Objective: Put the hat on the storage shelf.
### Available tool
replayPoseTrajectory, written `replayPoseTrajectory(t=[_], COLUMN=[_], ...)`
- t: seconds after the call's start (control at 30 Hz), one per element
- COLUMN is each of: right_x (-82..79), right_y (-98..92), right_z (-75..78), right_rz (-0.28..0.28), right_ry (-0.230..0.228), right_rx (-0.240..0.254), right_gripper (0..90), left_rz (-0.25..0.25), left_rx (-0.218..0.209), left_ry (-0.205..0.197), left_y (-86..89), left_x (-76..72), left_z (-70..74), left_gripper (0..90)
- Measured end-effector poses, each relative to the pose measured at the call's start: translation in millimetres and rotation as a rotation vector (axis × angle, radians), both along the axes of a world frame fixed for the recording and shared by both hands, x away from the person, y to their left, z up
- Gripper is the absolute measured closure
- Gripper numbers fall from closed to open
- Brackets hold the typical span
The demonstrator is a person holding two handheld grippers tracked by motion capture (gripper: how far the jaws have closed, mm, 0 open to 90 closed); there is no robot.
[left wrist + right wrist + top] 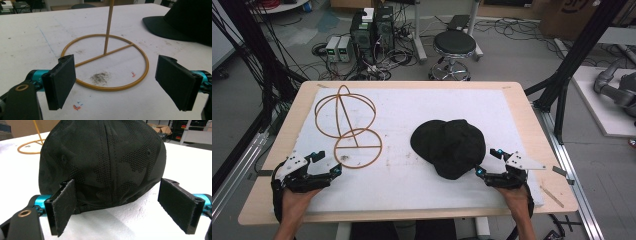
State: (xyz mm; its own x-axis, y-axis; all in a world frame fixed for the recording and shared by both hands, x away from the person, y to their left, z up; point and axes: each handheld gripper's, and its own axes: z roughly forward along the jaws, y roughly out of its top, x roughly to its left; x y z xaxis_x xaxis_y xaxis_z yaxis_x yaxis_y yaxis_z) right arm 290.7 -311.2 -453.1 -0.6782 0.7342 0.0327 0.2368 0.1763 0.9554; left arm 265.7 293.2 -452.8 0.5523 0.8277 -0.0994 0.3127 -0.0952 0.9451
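Work on the black cap (448, 147) and the wire hat stand (347, 125) looks barely begun, as far as one can judge: the cap lies flat on the white pad of the counter (522, 115), right of centre, and the stand's domed top is bare, so lifting the cap and seating it on the stand is all left to do. The stand rests upright at the left of the pad, well apart from the cap. The right gripper (490, 161) sits at the cap's near right edge with its fingers (63, 205) spread wide and nothing between them; in the right gripper view the back of the cap (105, 162) rises just beyond them, its lower rim near the left finger, though whether that finger touches the fabric cannot be told. The left gripper (326, 162) rests near the front-left corner of the pad, its fingers (61, 81) likewise wide apart and empty; in the left gripper view the stand's ring base (105, 62) lies on the pad just ahead of them, with the upright rod rising from its cross bar and the cap's brim (160, 26) off to the upper right.
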Motion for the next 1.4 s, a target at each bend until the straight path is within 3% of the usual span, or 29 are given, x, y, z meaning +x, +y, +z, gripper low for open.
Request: replayPoseTrajectory(t=[0.8,1.07,1.4], right_x=[0.5,-0.9,6.6], right_y=[-9.6,-16.1,-15.6], right_z=[2.4,21.5,34.2], right_rz=[0.009,0.022,0.055], right_ry=[0.005,-0.039,-0.025], right_rx=[0.036,0.060,0.049], right_gripper=[15.8,15.8,15.8], left_rz=[-0.007,-0.009,-0.014], left_rx=[0.006,-0.002,0.006], left_ry=[0.019,0.034,0.038], left_y=[-0.3,0.7,-0.1], left_x=[1.7,3.4,3.8], left_z=[0.1,-0.1,0.0], left_gripper=[16.8,16.7,16.8])
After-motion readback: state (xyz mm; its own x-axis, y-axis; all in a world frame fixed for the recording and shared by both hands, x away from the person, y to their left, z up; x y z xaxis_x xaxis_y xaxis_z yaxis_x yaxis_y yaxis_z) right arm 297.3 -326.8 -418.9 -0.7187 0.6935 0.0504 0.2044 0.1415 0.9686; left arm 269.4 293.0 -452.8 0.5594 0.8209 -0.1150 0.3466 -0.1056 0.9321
